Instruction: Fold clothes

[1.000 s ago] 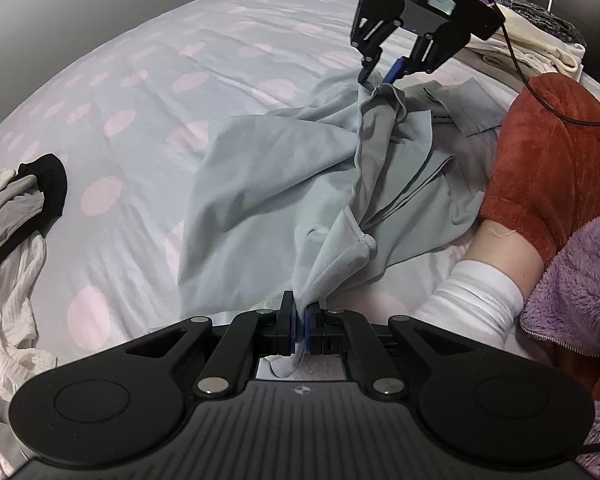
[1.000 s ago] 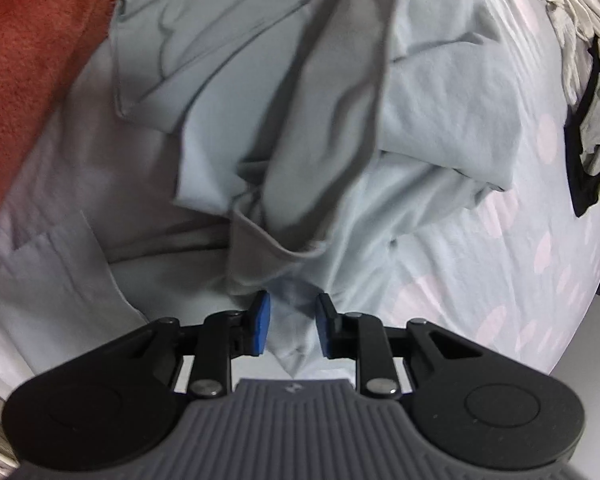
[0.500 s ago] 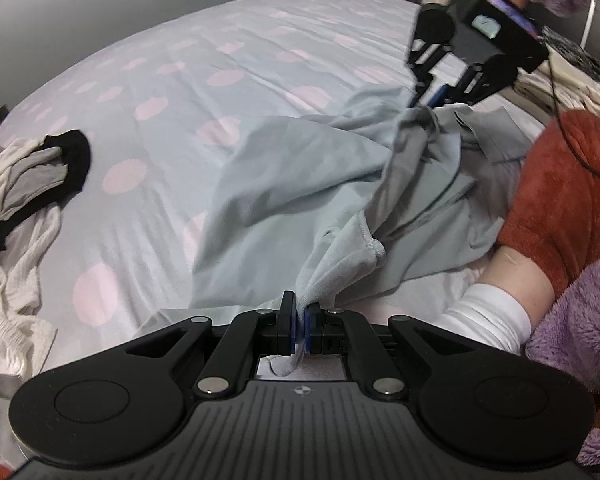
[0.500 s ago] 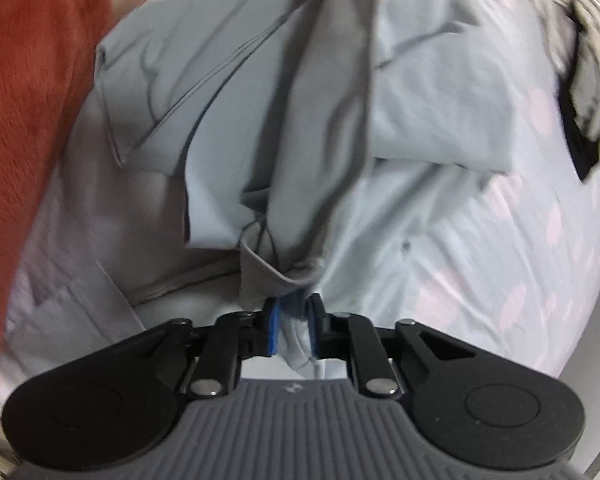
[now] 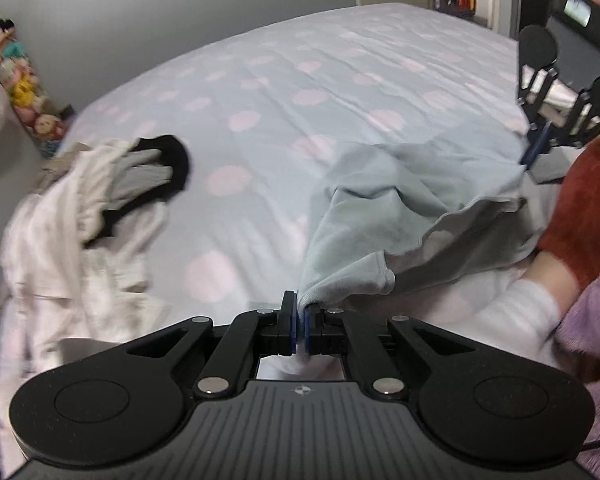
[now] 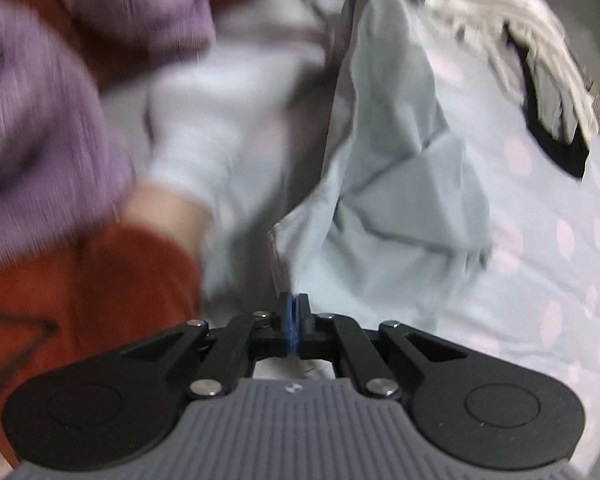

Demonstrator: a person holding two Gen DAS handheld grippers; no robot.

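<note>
A pale grey-blue garment [image 5: 384, 196] hangs stretched between both grippers above the bed. My left gripper [image 5: 299, 312] is shut on one bunched edge of it at the bottom of the left wrist view. My right gripper [image 5: 534, 152] shows at that view's right edge, pinching the far end of the cloth. In the blurred right wrist view the right gripper [image 6: 294, 304] is shut on the garment [image 6: 396, 184], which drapes away from the pads toward the top of the frame.
The bed [image 5: 284, 92] has a light cover with pink dots. A heap of white, grey and black clothes [image 5: 100, 200] lies at its left. A person's red trouser leg [image 5: 588, 208], white sock [image 5: 516, 316] and purple sleeve [image 6: 32, 120] sit close on the right.
The right gripper's jaws went from open around the cloth to shut on it. Both grippers rose and drew apart, lifting the garment off the bed and stretching it out.
</note>
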